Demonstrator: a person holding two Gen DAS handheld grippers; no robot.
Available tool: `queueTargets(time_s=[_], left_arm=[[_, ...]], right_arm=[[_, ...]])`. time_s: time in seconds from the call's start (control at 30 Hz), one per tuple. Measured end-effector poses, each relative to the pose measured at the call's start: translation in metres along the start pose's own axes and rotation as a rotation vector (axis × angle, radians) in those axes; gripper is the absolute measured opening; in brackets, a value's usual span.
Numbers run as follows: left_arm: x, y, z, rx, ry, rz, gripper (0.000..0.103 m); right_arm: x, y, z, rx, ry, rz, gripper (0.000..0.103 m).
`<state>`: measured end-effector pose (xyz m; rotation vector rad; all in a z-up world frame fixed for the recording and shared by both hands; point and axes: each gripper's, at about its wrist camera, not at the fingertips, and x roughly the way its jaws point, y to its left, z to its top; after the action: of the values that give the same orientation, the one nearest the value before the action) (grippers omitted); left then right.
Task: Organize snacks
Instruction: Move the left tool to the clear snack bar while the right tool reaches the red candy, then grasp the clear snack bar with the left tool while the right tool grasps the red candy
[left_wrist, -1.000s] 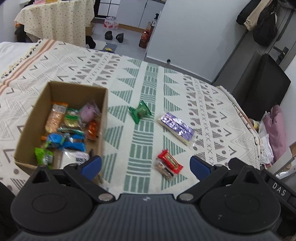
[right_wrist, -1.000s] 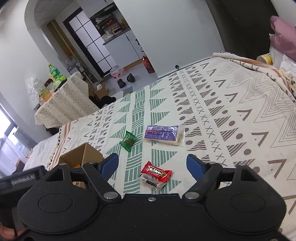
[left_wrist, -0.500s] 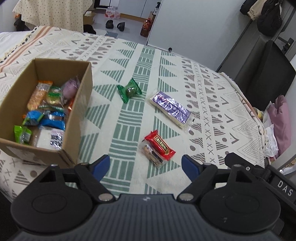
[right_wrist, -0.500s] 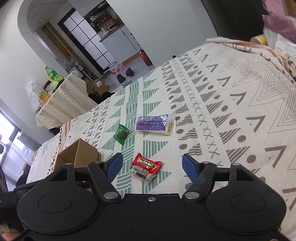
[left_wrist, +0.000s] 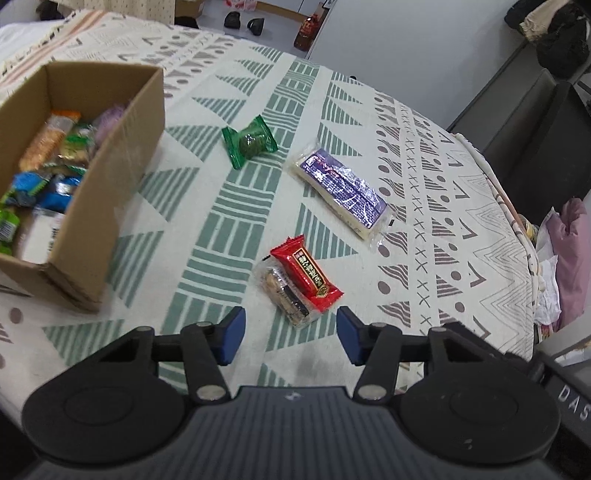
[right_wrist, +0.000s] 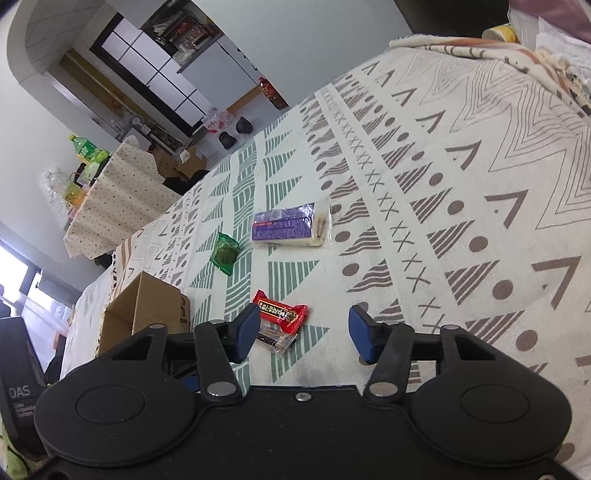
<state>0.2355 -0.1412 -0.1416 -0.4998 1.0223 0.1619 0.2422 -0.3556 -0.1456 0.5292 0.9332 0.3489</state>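
**Both grippers drawn in over the red snack pair**

Since the earlier frames the left gripper (left_wrist: 288, 332) has been brought forward and down, so that the cardboard box (left_wrist: 110, 206) has slid to the left edge of its view and the red packet (left_wrist: 306, 273) now sits just above the gap between the blue pads. The right gripper (right_wrist: 301, 334) has likewise been carried closer, and the red packet (right_wrist: 280, 312) is seen just beside its left pad.

Both tools are held spread wide and empty — nothing is pinched by either.

The red packet lies partly on top of a clear-wrapped biscuit (left_wrist: 284, 291), the two touching, at lower centre of the left wrist view. Their long axes run diagonally, from upper left to lower right of that frame, so the left gripper's spread is crossed at a slant rather than squarely. The pair is centred better for the left gripper; for the right it is offset toward the left pad.

Farther up the patterned cloth (left_wrist: 443, 206) lie a green sweet (left_wrist: 251, 142) and a purple bar (left_wrist: 343, 192), well apart from both tools. Judged from this, a small turn of the wrist would be needed before closing — otherwise only a corner may be caught.
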Motion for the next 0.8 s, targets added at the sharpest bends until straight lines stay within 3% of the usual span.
queueTargets(time_s=[0.57,0.8], left_arm=[[0.056,0.012,0.017,-0.093,0.057,-0.009,0.045],[0.063,0.021,0.019,-0.114,0.043,0.028,0.02]], right_arm=[[0.045,0.002,0.002,-0.027,0.086,-0.037,0.041],[0.069,0.012,0.001,-0.088,0.137,-0.048,0.041]])
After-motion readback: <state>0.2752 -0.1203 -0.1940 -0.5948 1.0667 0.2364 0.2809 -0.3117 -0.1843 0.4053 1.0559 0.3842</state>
